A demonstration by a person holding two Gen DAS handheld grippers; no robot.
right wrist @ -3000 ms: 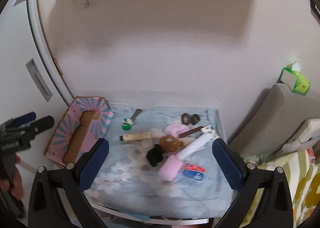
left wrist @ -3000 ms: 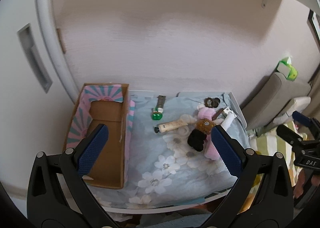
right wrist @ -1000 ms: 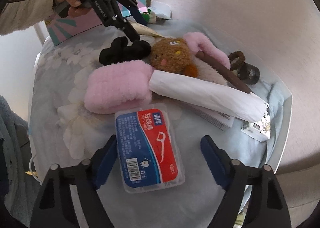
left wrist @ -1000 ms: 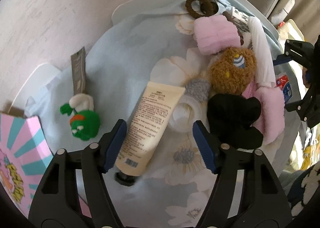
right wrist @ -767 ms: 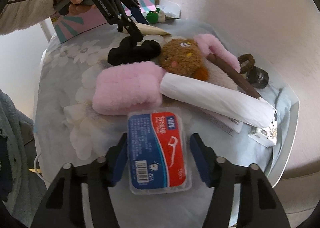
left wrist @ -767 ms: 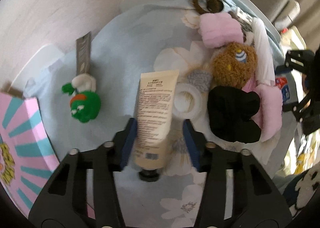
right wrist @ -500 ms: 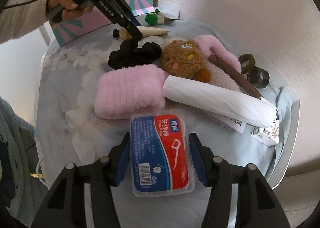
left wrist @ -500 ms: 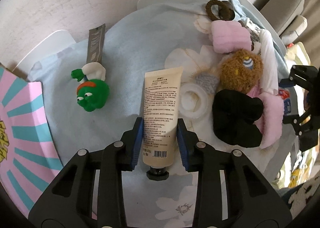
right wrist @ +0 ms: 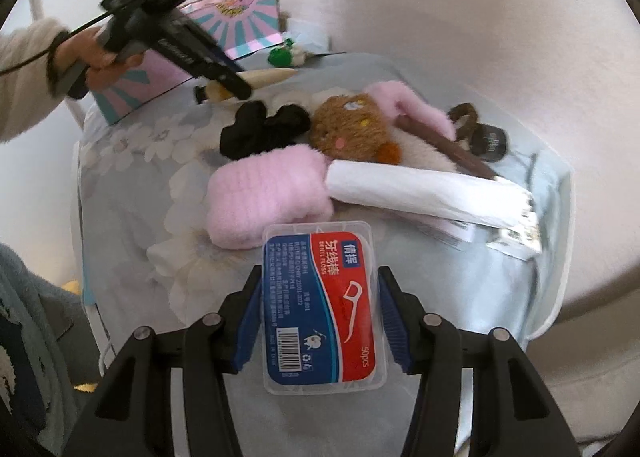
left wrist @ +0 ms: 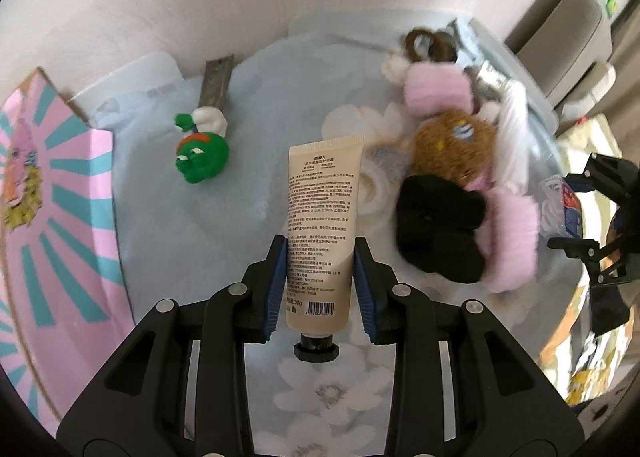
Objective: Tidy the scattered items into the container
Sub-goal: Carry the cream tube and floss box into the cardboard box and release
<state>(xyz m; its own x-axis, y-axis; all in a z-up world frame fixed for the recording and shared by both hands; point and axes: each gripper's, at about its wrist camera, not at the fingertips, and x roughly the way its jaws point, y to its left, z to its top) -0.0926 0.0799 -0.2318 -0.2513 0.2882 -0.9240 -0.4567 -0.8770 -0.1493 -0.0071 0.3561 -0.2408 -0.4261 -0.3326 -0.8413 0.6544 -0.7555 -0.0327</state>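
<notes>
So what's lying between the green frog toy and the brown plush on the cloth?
The cream tube, shut in the left tongs, with bare cloth beside it; left wrist view.

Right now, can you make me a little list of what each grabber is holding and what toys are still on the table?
left gripper: shut on the cream tube
right gripper: shut on the floss box
container: pink and teal box, at the table's left end
still on the cloth: green frog toy, brown plush, black scrunchie, pink fluffy roll, white paper roll
table cover: blue flowered cloth
</notes>
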